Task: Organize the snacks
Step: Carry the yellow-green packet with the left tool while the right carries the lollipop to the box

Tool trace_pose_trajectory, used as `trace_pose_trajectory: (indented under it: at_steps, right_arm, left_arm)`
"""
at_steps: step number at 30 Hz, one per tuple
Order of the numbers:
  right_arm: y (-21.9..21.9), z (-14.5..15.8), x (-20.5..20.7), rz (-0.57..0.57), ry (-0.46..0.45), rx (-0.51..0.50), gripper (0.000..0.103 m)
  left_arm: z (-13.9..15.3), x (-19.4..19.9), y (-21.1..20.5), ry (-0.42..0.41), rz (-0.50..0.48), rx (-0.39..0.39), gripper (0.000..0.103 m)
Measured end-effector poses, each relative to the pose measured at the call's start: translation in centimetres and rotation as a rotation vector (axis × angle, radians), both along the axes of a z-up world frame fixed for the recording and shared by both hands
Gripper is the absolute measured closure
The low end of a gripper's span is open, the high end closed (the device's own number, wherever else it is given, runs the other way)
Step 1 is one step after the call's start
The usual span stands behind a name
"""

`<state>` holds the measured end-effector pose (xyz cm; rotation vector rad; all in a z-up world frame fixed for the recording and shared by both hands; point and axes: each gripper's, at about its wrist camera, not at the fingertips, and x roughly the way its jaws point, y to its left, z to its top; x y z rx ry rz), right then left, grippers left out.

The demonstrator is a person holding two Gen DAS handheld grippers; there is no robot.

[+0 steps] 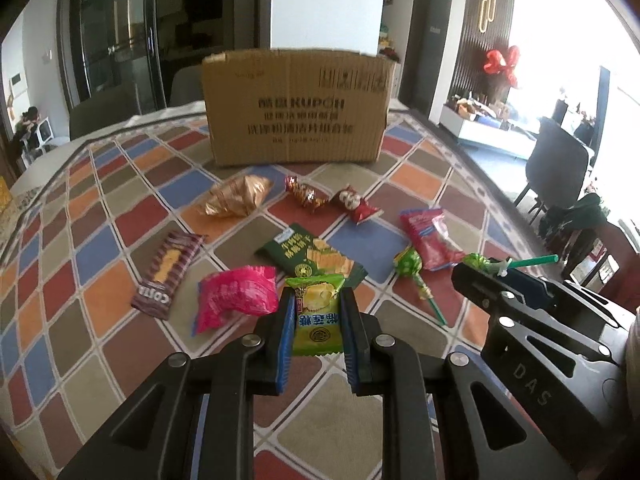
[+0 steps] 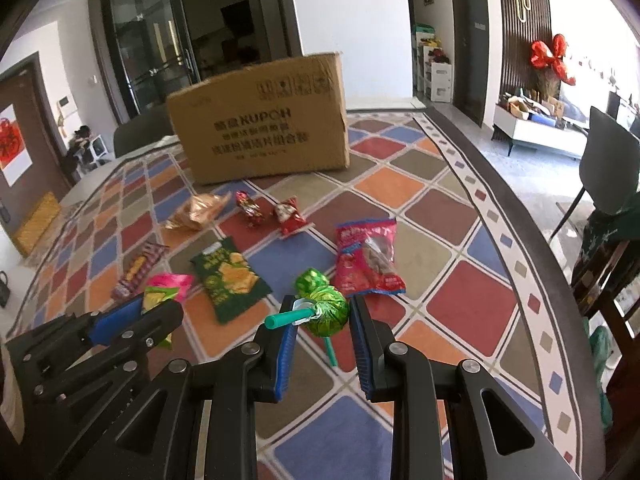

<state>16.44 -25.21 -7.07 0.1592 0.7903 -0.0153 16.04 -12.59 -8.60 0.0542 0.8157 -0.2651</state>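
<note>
My left gripper (image 1: 318,296) is shut on a green and yellow candy packet (image 1: 318,316), held just above the patterned tablecloth. In the right wrist view that gripper (image 2: 160,308) shows at the left with the packet (image 2: 158,298) in it. My right gripper (image 2: 323,304) is shut on a green foil lollipop (image 2: 326,312), its teal stick pointing left. From the left wrist view the right gripper (image 1: 480,276) sits at the right with the lollipop stick (image 1: 532,262) jutting out. An open cardboard box (image 1: 296,108) (image 2: 260,120) stands behind the snacks.
On the cloth lie a second green lollipop (image 1: 408,266), a red-pink bag (image 1: 432,240), a dark green cracker packet (image 1: 312,256), a pink packet (image 1: 236,296), a brown bar (image 1: 170,272), a gold packet (image 1: 236,196) and two red candies (image 1: 304,196). The table edge (image 2: 520,216) runs along the right, with a chair beyond it.
</note>
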Motion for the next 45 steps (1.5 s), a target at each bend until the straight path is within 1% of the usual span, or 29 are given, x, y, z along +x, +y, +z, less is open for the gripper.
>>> trace_pose_trajectory:
  at_steps: [3, 7, 12, 15, 20, 26, 29, 39, 41, 45]
  right_arm:
    - [0.5, 1.1, -0.7, 0.008, -0.015, 0.0, 0.075]
    - [1.2, 2.5, -1.6, 0.017, -0.035, 0.005, 0.075]
    - [2.1, 4.4, -2.7, 0.029, -0.07, 0.003, 0.075]
    - [2.5, 5.4, -3.1, 0.035, -0.09, -0.005, 0.075]
    - [2.9, 7.2, -3.5, 0.038, -0.124, -0.03, 0.075]
    - [3.3, 9.2, -2.9, 0.054, -0.168, -0.058, 0.075]
    - [3.3, 10.0, -2.3, 0.061, -0.179, -0.045, 0.075]
    - [3.5, 12.8, 1.4, 0.096, -0.218, -0.028, 0.075]
    - [3.7, 13.3, 2.3, 0.101, -0.229, -0.029, 0.075]
    - [4.3, 14.3, 4.4, 0.129, -0.238, -0.04, 0.075]
  left_arm:
    - [1.3, -1.0, 0.7, -0.031, -0.002, -0.005, 0.081]
    - [2.7, -1.8, 1.6, -0.052, -0.003, -0.022, 0.081]
    - [4.9, -3.0, 2.4, -0.11, -0.012, -0.024, 0.081]
    - [5.9, -3.4, 2.8, -0.136, -0.018, -0.032, 0.081]
    - [7.5, -3.5, 3.2, -0.196, -0.032, -0.023, 0.081]
    - [9.3, -2.2, 3.6, -0.229, -0.055, -0.043, 0.081]
    - [10.2, -1.6, 3.5, -0.261, -0.059, -0.036, 0.081]
    - [13.0, 2.4, 3.5, -0.297, -0.069, -0.03, 0.081]
    - [13.4, 3.6, 3.4, -0.3, -0.072, -0.025, 0.081]
    - [14.1, 6.0, 3.3, -0.27, -0.084, -0.036, 0.081]
